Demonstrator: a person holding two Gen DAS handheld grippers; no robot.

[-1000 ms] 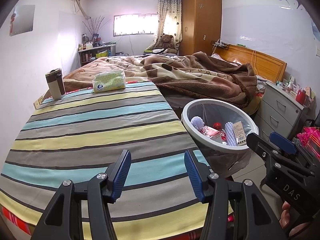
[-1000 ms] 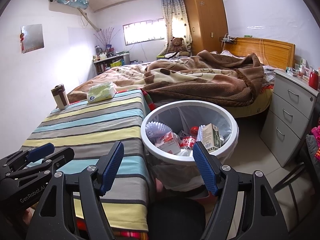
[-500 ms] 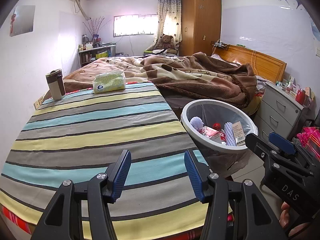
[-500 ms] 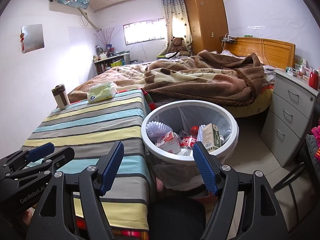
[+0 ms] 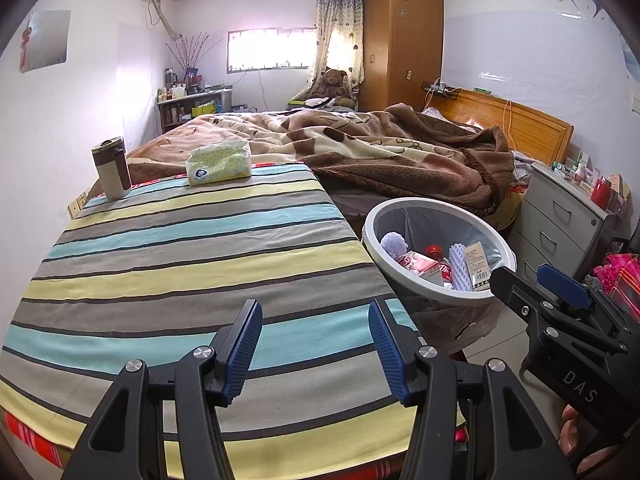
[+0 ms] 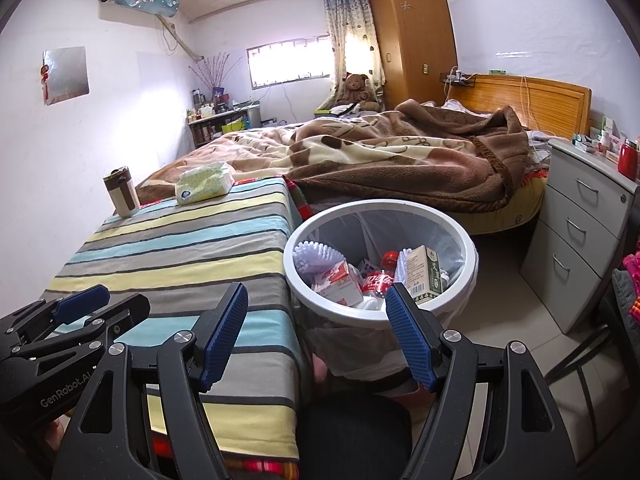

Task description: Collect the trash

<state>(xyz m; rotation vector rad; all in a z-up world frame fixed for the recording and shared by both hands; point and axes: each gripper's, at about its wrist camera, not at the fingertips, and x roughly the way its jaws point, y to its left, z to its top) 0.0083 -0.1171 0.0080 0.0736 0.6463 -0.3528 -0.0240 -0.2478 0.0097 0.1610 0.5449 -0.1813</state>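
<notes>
A white round trash bin (image 5: 404,206) (image 6: 316,304) with a clear liner stands on the floor to the right of the striped table (image 5: 180,272) (image 6: 168,248). It holds a red-labelled bottle (image 6: 378,280), cartons (image 6: 426,272) and white foam netting (image 6: 316,256). My left gripper (image 5: 316,340) is open and empty over the table's near edge. My right gripper (image 6: 316,328) is open and empty, just in front of the bin. Each gripper shows in the other's view (image 5: 560,300) (image 6: 80,312).
A brown-and-white tumbler (image 5: 112,168) (image 6: 122,192) and a green tissue pack (image 5: 219,162) (image 6: 205,187) sit at the table's far end. A bed with a brown blanket (image 5: 400,152) lies behind. A grey drawer unit (image 6: 580,232) stands to the right.
</notes>
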